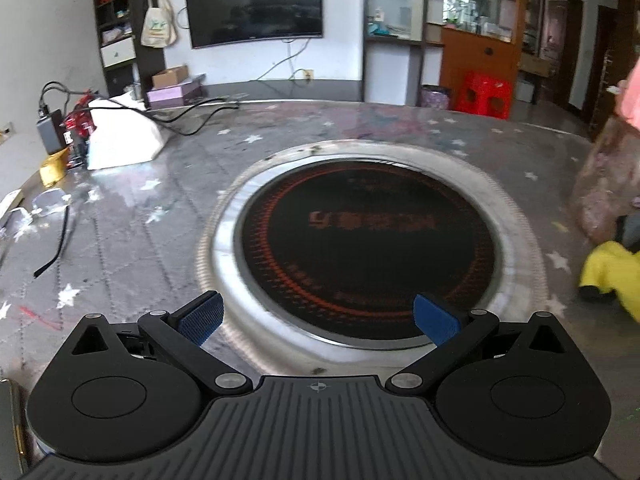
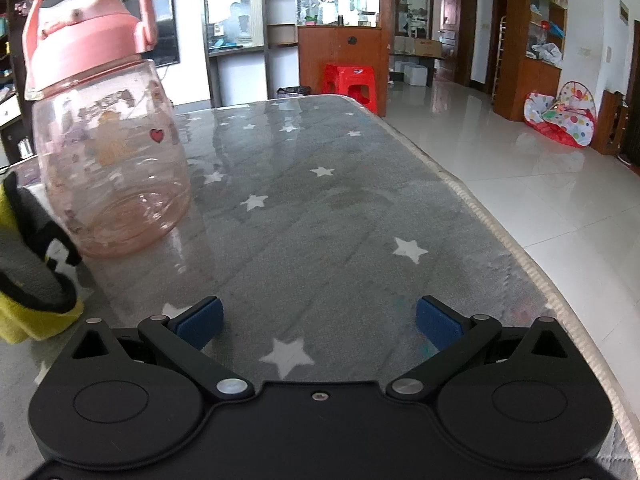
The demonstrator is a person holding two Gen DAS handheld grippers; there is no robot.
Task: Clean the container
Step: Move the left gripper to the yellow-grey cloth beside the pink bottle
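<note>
A clear pink bottle (image 2: 110,160) with a pink lid and carry handle stands upright on the grey star-patterned table (image 2: 320,208), ahead and left of my right gripper (image 2: 319,322). Its edge shows at the far right of the left wrist view (image 1: 608,176). A yellow, grey and black cloth (image 2: 32,276) lies just left of the bottle; it also shows in the left wrist view (image 1: 612,276). My right gripper is open and empty. My left gripper (image 1: 319,320) is open and empty, over the near rim of a round black cooktop (image 1: 368,248).
The cooktop is set in a metal ring (image 1: 224,240) in the table. Glasses (image 1: 36,216), a white box (image 1: 120,140), a charger and cables (image 1: 52,128) lie at the left. The table's right edge (image 2: 520,256) drops to a tiled floor.
</note>
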